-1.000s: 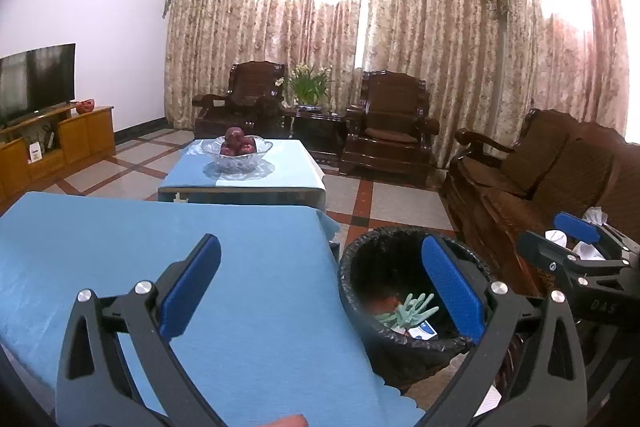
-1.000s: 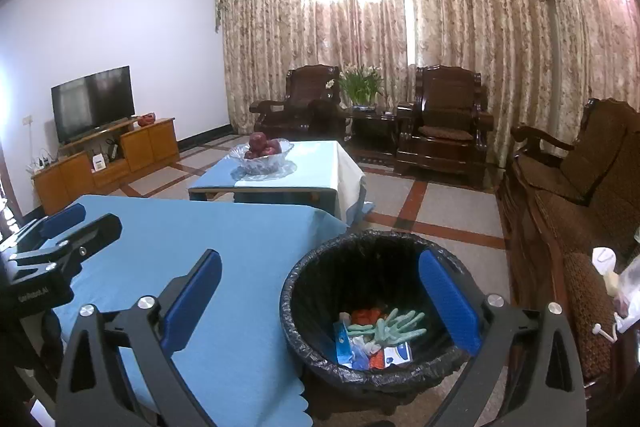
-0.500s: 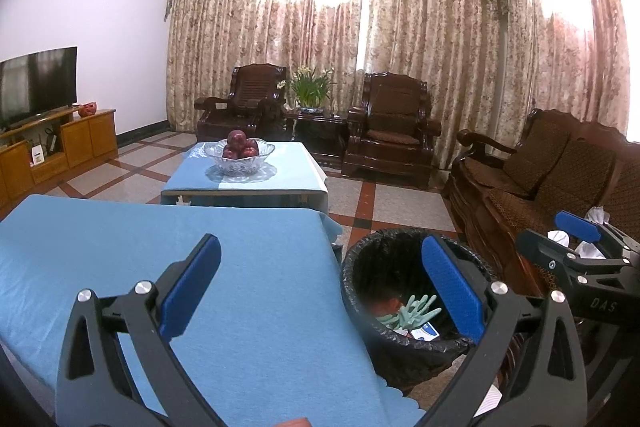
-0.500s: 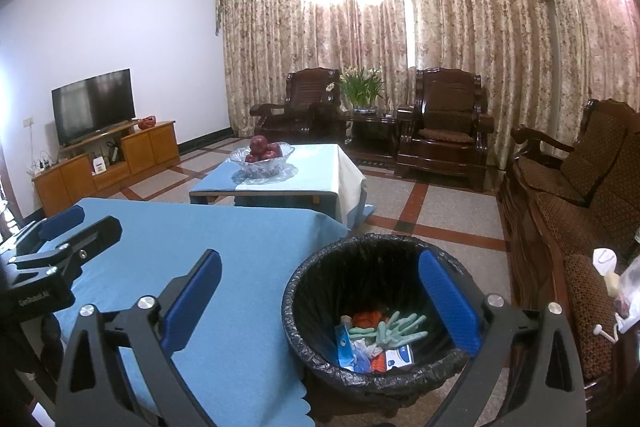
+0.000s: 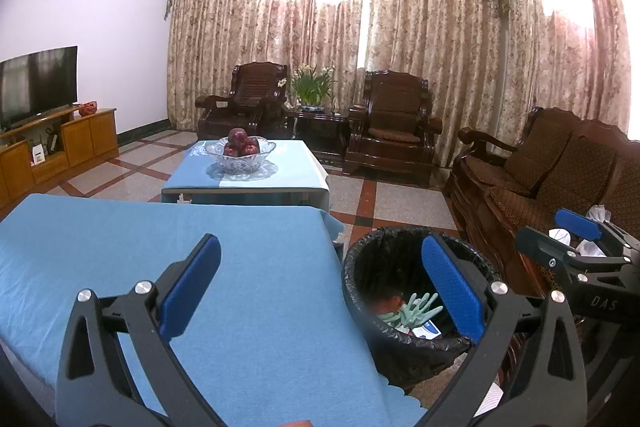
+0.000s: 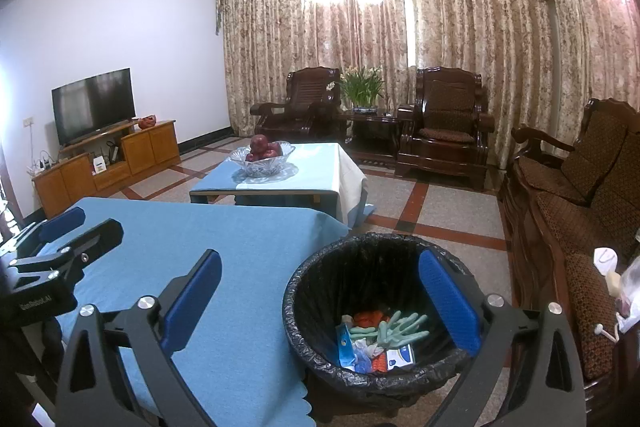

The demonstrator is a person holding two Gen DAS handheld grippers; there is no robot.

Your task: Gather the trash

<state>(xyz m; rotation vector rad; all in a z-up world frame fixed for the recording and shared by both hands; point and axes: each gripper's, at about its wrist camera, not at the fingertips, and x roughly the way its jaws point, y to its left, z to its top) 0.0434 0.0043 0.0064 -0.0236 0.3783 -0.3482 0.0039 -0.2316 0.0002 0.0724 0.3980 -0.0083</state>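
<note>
Both grippers hang with jaws spread wide and nothing held — the left gripper [image 5: 320, 291] over the blue-clothed bench [image 5: 200, 267], the right gripper [image 6: 320, 291] over the bench edge and the trash bin [image 6: 320, 291]. The black-lined bin stands on the floor just beside the bench — inside lie pale green gloves [image 6: 400, 325], something orange and some blue-and-white wrappers [image 6: 400, 357].

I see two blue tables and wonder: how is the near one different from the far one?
The near table shows only bare cloth; the far table holds a glass bowl of apples. The near table stands beside the trash bin; the far table stands apart. Both wear blue cloths.
</note>
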